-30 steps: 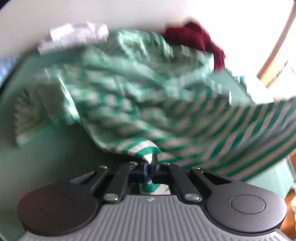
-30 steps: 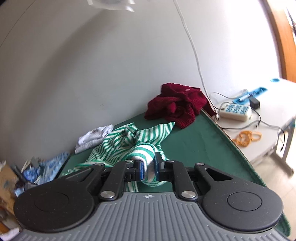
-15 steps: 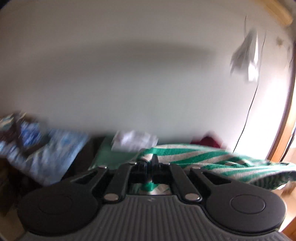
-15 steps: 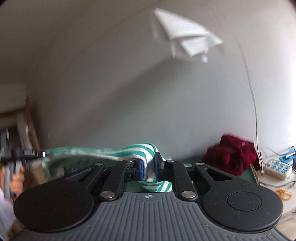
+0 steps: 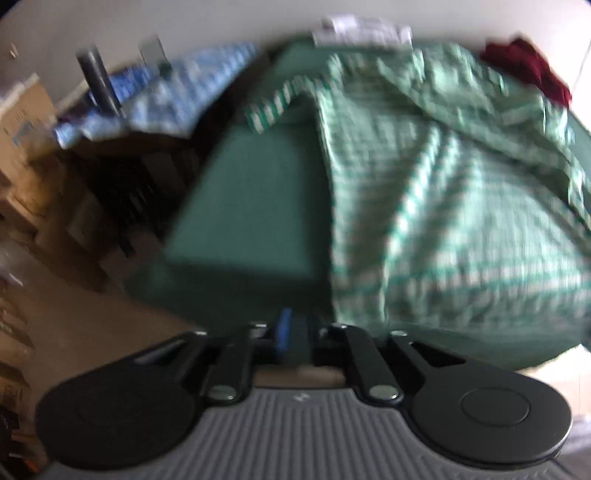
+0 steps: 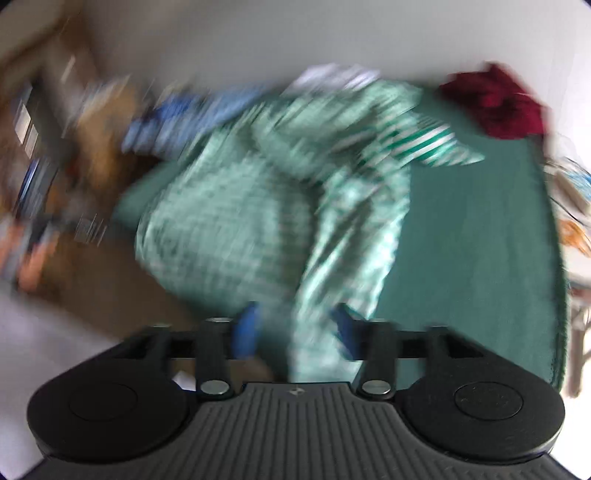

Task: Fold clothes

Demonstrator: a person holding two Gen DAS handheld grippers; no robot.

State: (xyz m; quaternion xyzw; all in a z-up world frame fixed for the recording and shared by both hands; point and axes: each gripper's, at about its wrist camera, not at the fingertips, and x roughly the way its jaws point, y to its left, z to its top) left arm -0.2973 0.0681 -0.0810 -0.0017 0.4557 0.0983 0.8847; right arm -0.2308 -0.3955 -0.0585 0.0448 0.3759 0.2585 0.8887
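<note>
The green-and-white striped garment [image 5: 454,206] lies spread and rumpled over the green table [image 5: 255,206], blurred by motion. My left gripper [image 5: 299,336] hovers at the table's near edge, just left of the garment's hem. Its jaws are opening, with a narrow gap that shows only table. In the right wrist view the same garment [image 6: 236,221] runs from the far side down to my right gripper [image 6: 295,328]. Those jaws are opening wide. A strip of the cloth hangs loose between the blue pads [image 6: 247,328], which do not press on it.
A dark red garment [image 6: 495,103] is bunched at the table's far right corner, and a white one [image 5: 362,29] lies at the far edge. Blue patterned cloth [image 5: 166,96] and cardboard boxes [image 5: 22,107] stand left of the table. A side table with cables [image 6: 572,206] is at the right.
Both views swung from the wall down onto the table. The striped garment, held up between both shut grippers before, now lies spread on the table. Both pairs of jaws have parted.
</note>
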